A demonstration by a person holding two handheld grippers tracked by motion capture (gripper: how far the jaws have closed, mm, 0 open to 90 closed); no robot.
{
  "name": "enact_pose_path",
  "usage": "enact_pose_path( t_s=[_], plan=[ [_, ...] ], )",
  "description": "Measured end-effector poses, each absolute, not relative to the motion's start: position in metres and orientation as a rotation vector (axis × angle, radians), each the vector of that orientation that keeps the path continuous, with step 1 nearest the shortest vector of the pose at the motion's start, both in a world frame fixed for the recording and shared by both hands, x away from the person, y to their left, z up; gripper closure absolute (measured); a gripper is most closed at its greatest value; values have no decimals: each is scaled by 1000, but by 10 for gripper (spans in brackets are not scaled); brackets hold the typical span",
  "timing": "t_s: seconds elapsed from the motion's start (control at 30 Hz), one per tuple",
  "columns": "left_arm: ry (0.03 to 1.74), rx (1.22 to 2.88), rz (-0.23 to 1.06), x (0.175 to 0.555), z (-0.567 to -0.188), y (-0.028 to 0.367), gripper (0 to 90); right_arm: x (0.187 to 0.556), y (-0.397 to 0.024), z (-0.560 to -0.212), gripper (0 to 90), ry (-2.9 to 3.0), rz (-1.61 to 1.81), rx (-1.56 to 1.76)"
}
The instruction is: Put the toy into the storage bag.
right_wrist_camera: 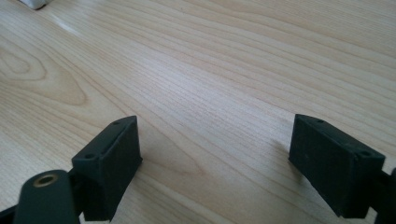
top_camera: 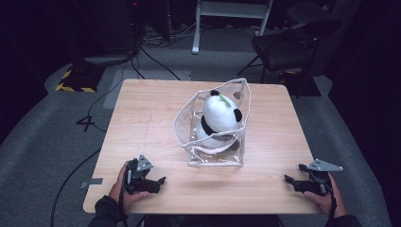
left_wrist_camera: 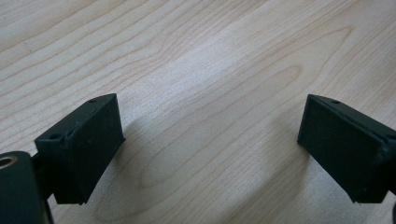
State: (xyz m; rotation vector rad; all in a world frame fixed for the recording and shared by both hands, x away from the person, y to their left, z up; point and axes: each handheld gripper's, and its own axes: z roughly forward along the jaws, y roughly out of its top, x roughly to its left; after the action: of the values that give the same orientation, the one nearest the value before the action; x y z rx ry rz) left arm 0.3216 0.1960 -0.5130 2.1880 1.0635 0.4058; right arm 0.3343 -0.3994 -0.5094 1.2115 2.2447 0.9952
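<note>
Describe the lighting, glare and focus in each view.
High view: table brightly lit, room behind dark, glare on the clear bag. Left gripper view: soft shadows beside the black jaws, far wood grain slightly soft. Right gripper view: even light, a faint sheen at top left.

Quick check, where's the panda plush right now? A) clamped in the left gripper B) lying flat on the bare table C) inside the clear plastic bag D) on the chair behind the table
C: the panda plush sits inside the clear plastic bag in the middle of the table, while the left gripper and right gripper rest open near the front edge, nothing between their jaws.
</note>
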Motion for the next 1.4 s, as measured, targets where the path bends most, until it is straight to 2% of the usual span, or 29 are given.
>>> enact_pose_path(
  t_s=[1.4],
  plan=[
    [1073,2186,408,322,-513,196,61,335,-399,-509,167,2241,991,1212]
  ],
)
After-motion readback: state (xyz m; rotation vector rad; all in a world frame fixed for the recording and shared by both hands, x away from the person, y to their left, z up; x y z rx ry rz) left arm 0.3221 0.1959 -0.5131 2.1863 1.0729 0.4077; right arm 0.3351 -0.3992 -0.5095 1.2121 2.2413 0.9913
